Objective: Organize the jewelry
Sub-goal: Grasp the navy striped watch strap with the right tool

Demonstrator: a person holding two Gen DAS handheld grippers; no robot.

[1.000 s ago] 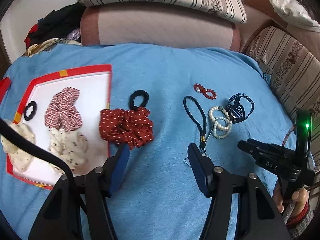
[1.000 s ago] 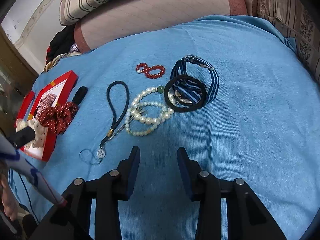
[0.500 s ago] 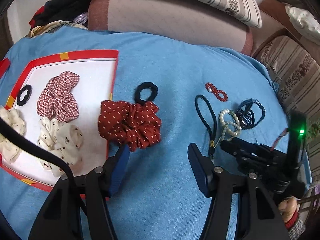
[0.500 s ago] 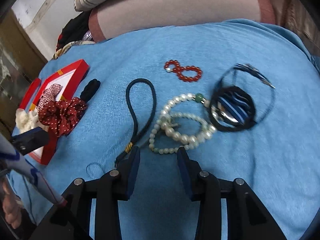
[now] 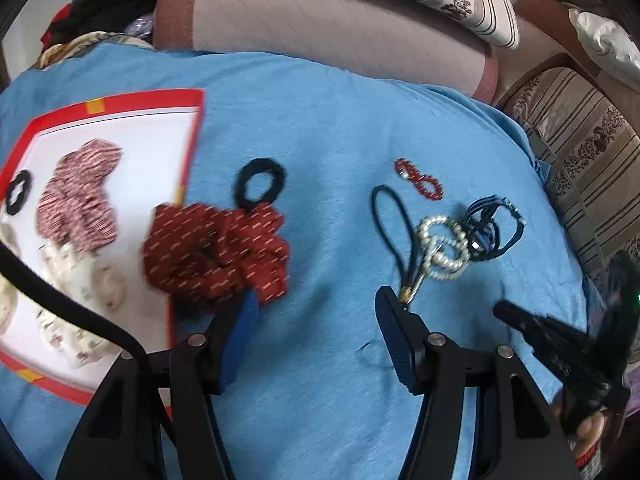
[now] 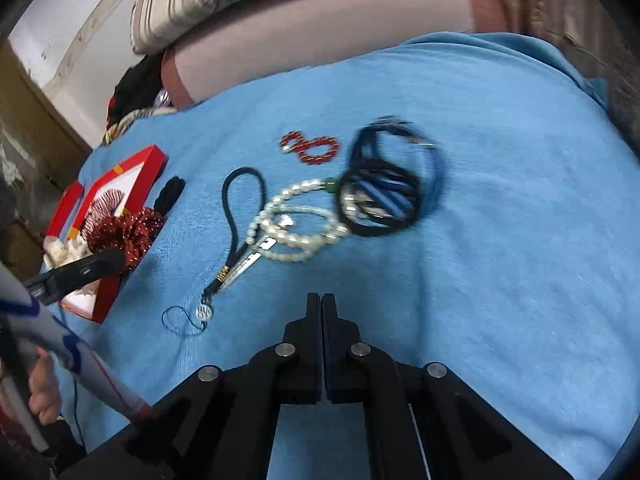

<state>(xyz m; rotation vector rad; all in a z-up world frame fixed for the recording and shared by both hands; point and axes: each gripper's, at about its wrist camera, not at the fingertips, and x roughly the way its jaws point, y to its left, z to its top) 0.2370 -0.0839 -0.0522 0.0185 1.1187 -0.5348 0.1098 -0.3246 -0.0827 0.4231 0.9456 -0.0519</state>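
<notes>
On the blue cloth (image 5: 328,128) lie a red dotted scrunchie (image 5: 216,252), a black hair tie (image 5: 262,180), a black cord strap (image 5: 390,224), a pearl bracelet (image 5: 442,248), a red bead bracelet (image 5: 420,180) and a blue striped band (image 5: 490,228). My left gripper (image 5: 316,312) is open and empty, its left pad at the scrunchie's near edge. My right gripper (image 6: 322,300) is shut and empty, just short of the pearl bracelet (image 6: 298,224) and cord strap (image 6: 236,224). The red bead bracelet (image 6: 310,148) and striped band (image 6: 384,196) lie beyond.
A red-rimmed white tray (image 5: 120,104) at the left holds a checked scrunchie (image 5: 80,204), cream scrunchies (image 5: 76,280) and a small black tie (image 5: 18,198). Pink and striped cushions (image 5: 320,28) lie behind the cloth. A sofa arm (image 5: 592,152) is at the right.
My right gripper has shut from open and pulled back a little from the pearls. My left gripper has moved closer to the red dotted scrunchie.
</notes>
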